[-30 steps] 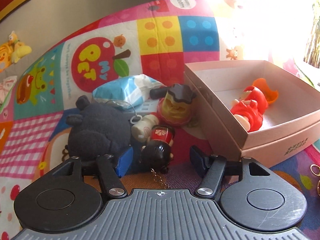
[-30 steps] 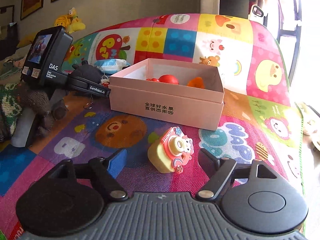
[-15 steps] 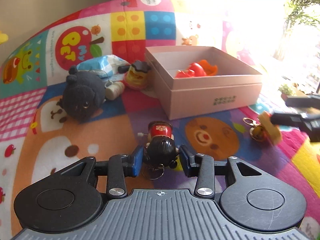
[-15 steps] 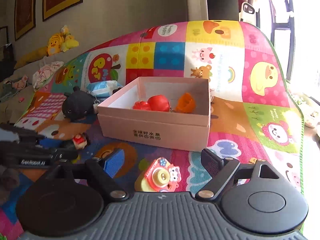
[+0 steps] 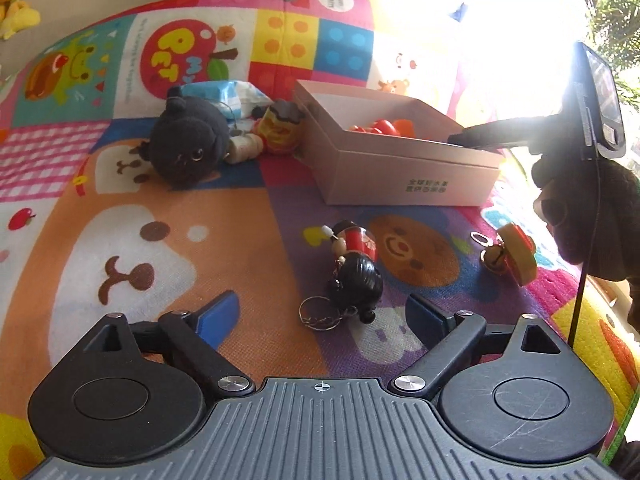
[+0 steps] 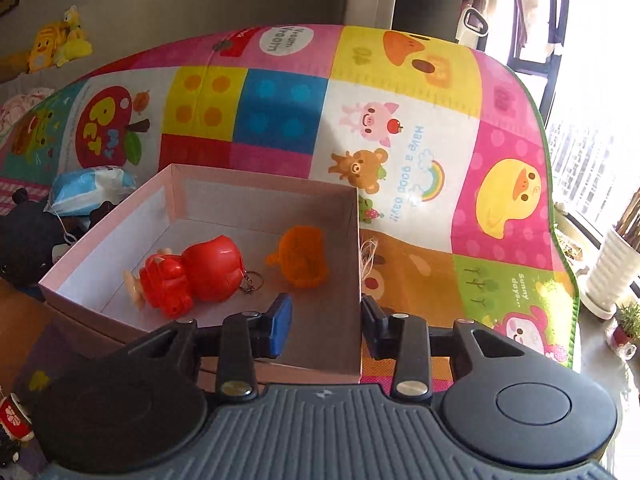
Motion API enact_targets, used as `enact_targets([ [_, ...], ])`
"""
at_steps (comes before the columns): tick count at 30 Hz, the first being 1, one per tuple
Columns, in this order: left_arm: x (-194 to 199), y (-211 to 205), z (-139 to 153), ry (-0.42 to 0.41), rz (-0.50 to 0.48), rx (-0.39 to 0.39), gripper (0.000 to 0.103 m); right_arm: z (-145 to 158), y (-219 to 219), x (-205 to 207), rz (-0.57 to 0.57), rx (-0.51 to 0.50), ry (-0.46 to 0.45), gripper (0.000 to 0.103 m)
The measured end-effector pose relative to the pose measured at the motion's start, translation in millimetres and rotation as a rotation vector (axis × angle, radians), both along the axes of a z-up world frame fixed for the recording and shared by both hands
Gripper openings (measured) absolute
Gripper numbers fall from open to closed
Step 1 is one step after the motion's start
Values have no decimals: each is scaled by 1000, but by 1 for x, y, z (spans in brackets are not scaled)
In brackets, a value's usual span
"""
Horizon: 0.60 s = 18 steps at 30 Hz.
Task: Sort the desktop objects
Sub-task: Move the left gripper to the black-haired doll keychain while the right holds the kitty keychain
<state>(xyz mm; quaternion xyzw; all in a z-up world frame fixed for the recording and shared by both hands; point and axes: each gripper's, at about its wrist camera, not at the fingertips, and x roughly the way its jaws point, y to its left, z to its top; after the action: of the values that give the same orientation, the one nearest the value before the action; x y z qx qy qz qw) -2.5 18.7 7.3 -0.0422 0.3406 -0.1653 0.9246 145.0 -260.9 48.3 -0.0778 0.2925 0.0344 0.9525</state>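
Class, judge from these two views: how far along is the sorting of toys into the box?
Done: a red toy and an orange toy lie in the box. In hand: nothing; the left tool is opening with the doll loose on the mat before it, the right tool is closing astride the box's wall. Left: doll, plush, spool, hatted toy and yellow toy, all outside.
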Motion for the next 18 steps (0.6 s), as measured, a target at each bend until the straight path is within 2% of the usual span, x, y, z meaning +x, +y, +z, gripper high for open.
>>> enact_targets([
  [6,1,-2,-2,-1,-11,-18,102,9,13,-5,87,4,-29,37],
  [10,1,-5,-2,4,-15,-16,103,30,-3,-46,124,57,-77,55],
  [14,-1,-7,-2,5,3,-22,103,31,-25,-88,161,124,-20,57],
  [18,0,-10,-1,15,22,-28,103,12,-36,-120,133,134,33,57],
])
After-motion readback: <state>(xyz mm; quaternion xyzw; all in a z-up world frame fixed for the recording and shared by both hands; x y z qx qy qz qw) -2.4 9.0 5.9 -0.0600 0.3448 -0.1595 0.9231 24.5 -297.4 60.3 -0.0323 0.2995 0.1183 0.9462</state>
